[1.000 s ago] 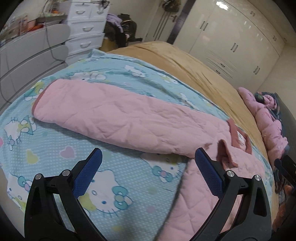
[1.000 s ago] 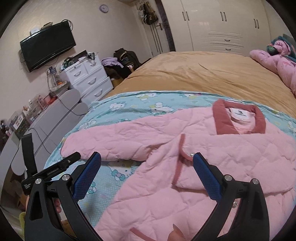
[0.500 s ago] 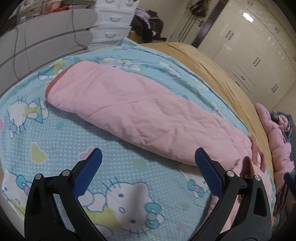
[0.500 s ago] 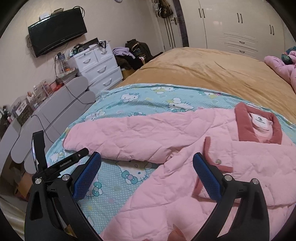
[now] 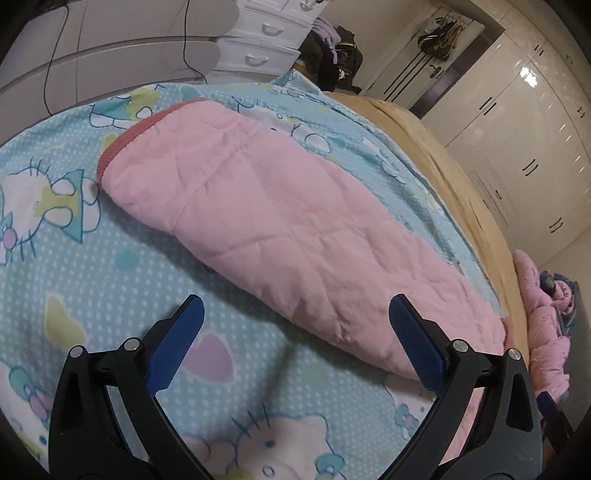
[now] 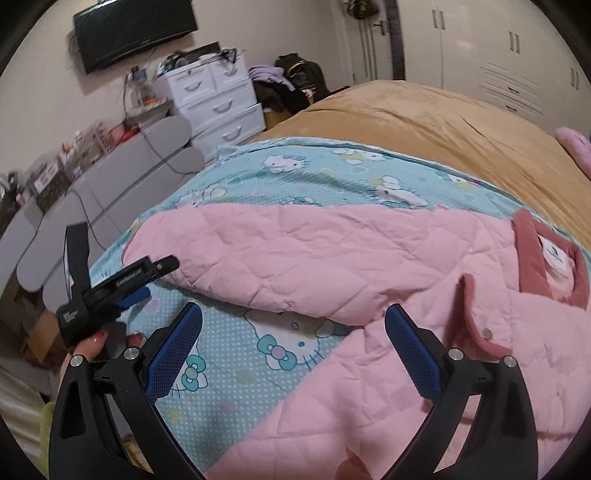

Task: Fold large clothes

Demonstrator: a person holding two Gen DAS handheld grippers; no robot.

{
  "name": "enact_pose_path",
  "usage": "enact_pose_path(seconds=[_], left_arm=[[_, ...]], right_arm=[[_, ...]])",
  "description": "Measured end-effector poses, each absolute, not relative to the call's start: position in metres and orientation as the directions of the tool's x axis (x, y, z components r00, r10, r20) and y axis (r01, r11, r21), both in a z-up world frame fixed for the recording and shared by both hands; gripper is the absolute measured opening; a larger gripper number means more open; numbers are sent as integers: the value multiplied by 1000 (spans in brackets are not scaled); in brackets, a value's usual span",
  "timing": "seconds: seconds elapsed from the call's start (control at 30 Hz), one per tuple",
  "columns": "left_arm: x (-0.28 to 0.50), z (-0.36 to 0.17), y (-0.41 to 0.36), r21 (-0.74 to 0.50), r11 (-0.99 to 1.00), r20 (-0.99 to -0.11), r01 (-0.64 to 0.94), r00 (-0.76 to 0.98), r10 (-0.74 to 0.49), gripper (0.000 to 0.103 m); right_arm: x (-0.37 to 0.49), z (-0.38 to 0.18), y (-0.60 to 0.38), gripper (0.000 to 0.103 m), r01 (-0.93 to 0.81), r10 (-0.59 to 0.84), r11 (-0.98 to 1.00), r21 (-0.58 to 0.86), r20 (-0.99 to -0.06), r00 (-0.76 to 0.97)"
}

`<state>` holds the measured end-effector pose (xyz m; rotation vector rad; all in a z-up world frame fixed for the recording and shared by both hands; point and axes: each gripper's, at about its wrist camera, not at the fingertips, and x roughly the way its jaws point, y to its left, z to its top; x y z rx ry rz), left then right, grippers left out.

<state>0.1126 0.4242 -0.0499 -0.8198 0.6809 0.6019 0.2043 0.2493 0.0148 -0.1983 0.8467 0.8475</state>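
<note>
Pink quilted jacket (image 6: pixel 388 266) spread flat on the cartoon-cat blanket (image 6: pixel 332 173), on the bed.

Its sleeve (image 5: pixel 280 221) stretches out sideways, dark pink cuff (image 5: pixel 122 142) at the far end. Your left gripper (image 5: pixel 295 332) hovers over the sleeve's near edge, fingers spread, holding nothing. Your right gripper (image 6: pixel 293 334) hangs wide apart above the armpit, also empty. Behind stand a white drawer chest (image 6: pixel 218 99) and a wall television (image 6: pixel 135 31).

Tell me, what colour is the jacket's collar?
Dusty dark pink collar; clearest in the right wrist view.

Home bedroom: bed (image 6: pixel 424 122), wardrobe (image 6: pixel 498 48), drawers (image 6: pixel 218 103)
</note>
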Motion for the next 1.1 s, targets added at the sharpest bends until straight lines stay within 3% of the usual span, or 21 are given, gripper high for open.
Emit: enact_pose_path(seconds=[0.37,0.4,0.47,0.73,0.87,1.1], left_arm=[[119,-71,471,-550,460,-680,-697,694,237,92],[120,-70,471,-546,462,-679,-699,692,245,89],[120,-69,474,-522,460,-687,-719,673,273,64],[110,-49,475,-540,495,-618,-681,720,316,22],[108,-26,463,-492,576,-582,-653,739,340,17],[91,28,425,-460,679,-444,-571,811,381,15]], right_arm=[[205,-7,236,99,-696,599,668,262,-744,295],[206,-8,234,99,-695,594,672,257,-747,298],[206,-10,230,99,-692,585,679,246,-750,308],[210,-10,216,99,-663,591,696,275,-743,312],[209,1,204,99,-665,588,702,256,-736,337],[215,25,156,99,-617,574,747,248,-709,409]])
